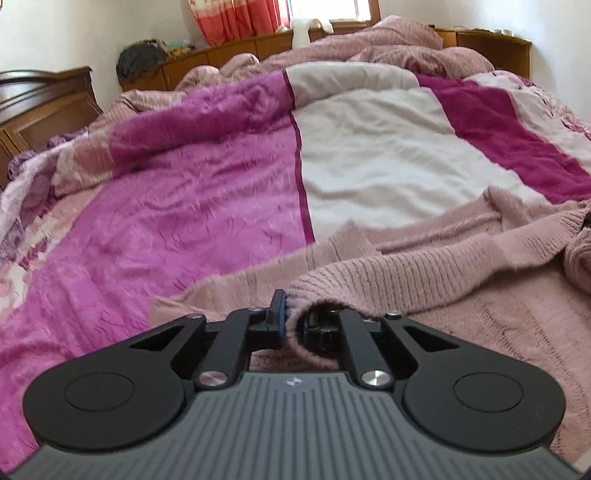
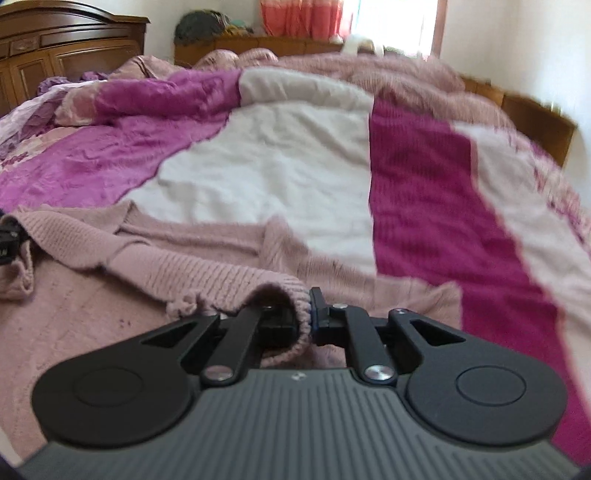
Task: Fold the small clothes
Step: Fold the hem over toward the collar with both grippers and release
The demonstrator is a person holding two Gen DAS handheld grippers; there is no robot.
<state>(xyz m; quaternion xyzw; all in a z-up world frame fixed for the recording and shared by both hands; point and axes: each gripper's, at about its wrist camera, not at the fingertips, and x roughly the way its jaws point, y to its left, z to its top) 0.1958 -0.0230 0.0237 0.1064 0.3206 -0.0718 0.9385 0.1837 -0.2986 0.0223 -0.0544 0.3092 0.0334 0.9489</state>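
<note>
Nearest your left wrist camera, your left gripper (image 1: 293, 321) is pinched down on the ribbed hem of a dusty-pink knit sweater (image 1: 424, 280), its jaws closed to the thickness of the fabric with the rolled edge bunched between the blue-edged pads; the sweater spreads forward and to the right across the bed, lying on a blanket (image 1: 192, 206) striped in bright pink, white and deep magenta, with a rumpled pink quilt (image 1: 399, 48) heaped at the far end, a wooden headboard (image 1: 229, 51) behind it, red-orange curtains (image 1: 236, 18) above and a dark wooden cabinet (image 1: 48, 107) at far left. Nearest your right wrist camera, your right gripper (image 2: 308, 317) is likewise clamped on the ribbed hem of the sweater (image 2: 147, 266), the knit curling over the left finger; the garment stretches away to the left over the same blanket (image 2: 280, 166), where part of a black gripper shows at the frame's left edge against the hem, though you cannot tell its grip from here
</note>
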